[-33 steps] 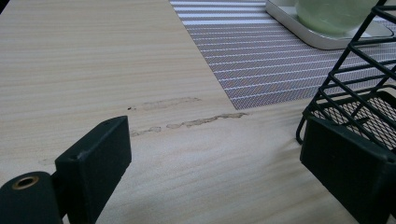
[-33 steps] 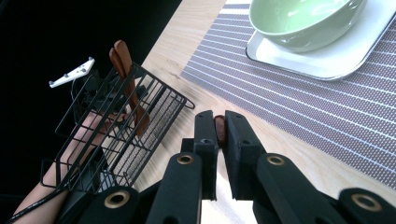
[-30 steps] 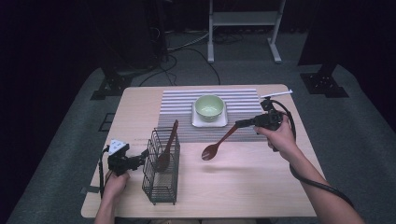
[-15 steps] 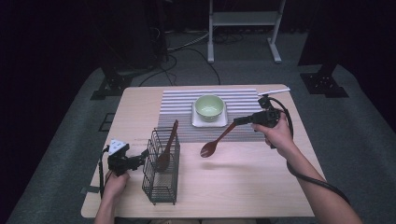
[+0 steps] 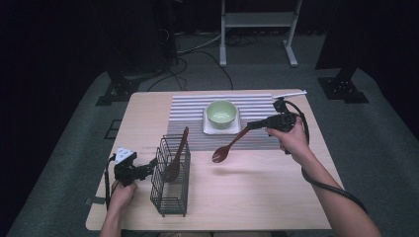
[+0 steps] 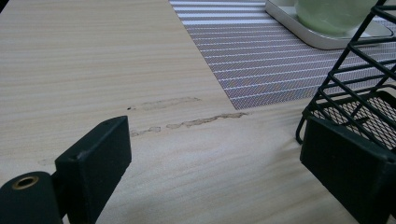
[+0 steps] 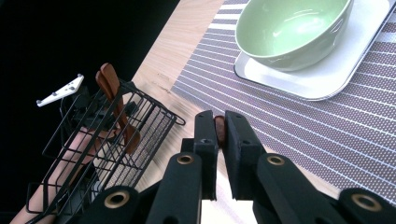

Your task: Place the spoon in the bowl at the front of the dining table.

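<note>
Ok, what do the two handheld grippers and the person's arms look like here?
Both grippers are black with blocky jaws and brass-coloured rivets. The left gripper carries a pale three-cornered plate; a thick black cable loops from the right gripper. Forearms are bare, no sleeves visible.

Bare table (image 5: 267, 197) lies open from the centre toward five o'clock. At eight o'clock the wire basket (image 5: 170, 190) stands upright, a wooden utensil (image 5: 175, 158) leaning out of it. At twelve o'clock the green bowl (image 5: 221, 112) on its white tray (image 5: 210, 129) blocks the striped mat (image 5: 190, 111).

Bowl (image 5: 221, 113) on tray (image 5: 208, 129); basket (image 5: 171, 193) nearer, left
</note>
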Tool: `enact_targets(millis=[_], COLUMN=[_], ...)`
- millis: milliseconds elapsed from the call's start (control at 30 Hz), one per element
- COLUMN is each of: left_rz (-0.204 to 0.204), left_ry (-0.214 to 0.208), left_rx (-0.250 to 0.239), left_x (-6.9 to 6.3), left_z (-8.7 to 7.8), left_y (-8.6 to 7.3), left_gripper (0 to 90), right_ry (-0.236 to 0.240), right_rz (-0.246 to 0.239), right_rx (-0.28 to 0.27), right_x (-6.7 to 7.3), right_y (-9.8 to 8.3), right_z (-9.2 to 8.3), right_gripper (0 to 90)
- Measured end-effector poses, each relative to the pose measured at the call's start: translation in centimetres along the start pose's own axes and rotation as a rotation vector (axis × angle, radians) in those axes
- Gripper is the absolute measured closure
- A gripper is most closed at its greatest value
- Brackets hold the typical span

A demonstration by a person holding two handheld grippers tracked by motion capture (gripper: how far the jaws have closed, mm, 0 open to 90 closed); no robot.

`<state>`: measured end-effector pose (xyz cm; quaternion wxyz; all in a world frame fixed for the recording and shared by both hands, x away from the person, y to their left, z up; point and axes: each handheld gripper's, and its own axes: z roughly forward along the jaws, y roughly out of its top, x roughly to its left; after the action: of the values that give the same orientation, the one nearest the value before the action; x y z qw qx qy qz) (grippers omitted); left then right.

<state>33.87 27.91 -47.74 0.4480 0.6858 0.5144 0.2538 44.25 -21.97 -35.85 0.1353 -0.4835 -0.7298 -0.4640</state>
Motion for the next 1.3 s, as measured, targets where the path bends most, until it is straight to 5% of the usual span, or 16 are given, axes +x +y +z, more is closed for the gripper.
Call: enact_targets(millis=[733,1300], left_rz=[0.000,0.001], left_ry=[-0.001,-0.001], left_rx=[-0.001,-0.001], left_x=[0.0,0.0], left_z=[0.0,0.0], left_y=[0.0,0.0], left_gripper=[8.1,8.1], right_ry=[-0.026,-0.043], right_rz=[0.018,0.009], right_rx=[-0.021,-0.041], right_x=[-0.7,0.0], right_y=[1.0,2.5], right_z=[0.4,1.2], right_gripper=[83.0,82.9])
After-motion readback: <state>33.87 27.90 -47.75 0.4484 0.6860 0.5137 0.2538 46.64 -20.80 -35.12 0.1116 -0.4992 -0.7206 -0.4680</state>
